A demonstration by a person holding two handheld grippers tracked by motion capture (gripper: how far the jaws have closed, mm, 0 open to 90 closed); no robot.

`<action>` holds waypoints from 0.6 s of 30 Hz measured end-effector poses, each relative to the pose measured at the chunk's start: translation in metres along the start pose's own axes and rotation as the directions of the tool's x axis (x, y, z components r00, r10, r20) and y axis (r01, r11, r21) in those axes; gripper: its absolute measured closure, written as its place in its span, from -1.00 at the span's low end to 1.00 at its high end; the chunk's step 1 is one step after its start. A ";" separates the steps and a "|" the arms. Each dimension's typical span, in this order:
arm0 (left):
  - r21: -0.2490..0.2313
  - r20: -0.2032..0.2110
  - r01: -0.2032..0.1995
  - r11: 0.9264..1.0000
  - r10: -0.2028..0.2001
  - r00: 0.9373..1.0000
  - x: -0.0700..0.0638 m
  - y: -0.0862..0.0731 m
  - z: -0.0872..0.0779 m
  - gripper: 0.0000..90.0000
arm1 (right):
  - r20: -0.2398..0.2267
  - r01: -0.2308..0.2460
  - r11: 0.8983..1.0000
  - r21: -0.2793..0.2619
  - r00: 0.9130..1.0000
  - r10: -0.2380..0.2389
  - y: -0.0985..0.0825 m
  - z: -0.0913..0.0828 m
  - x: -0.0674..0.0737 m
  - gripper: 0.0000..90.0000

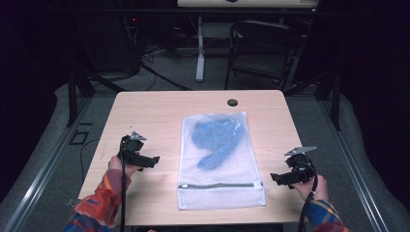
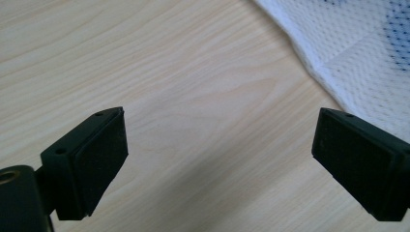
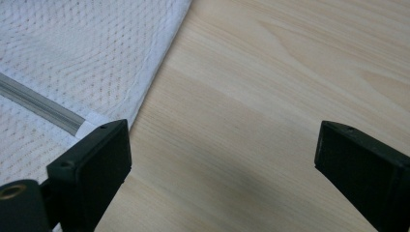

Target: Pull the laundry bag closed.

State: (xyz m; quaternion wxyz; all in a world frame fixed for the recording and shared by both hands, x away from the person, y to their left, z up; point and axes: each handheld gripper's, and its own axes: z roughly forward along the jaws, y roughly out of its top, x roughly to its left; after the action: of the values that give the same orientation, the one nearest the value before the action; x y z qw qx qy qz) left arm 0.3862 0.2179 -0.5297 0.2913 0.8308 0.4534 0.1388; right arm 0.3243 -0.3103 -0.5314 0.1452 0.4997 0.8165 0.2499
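Note:
A white mesh laundry bag (image 1: 220, 159) lies flat in the middle of the wooden table (image 1: 145, 111), with a blue garment (image 1: 217, 137) showing through its upper half. A closed zipper (image 1: 220, 185) runs across the bag near its front end. My left gripper (image 1: 153, 162) hovers left of the bag, open and empty; its view catches the bag's edge (image 2: 358, 53) at upper right. On the bag's right side, near the zipper end (image 3: 38, 104), my right gripper (image 1: 274, 178) is open with bare wood between its jaws.
A round dark grommet (image 1: 232, 102) sits near the table's far edge. Behind the table stand a dark chair (image 1: 263, 48) and a white desk leg (image 1: 200, 48). Grey floor surrounds the table.

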 end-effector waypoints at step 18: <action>-0.012 0.112 -0.085 0.996 0.086 0.990 -0.039 0.009 0.000 -0.66 | -0.099 0.082 0.996 -0.021 0.992 -0.084 0.021 -0.002 0.046 -0.73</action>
State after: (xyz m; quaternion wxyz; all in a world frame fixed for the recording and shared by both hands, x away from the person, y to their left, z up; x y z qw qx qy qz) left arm 0.3711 0.1818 -0.5223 0.3133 0.8549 0.3998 0.1057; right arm 0.3179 -0.2615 -0.5175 0.1187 0.4509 0.8407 0.2752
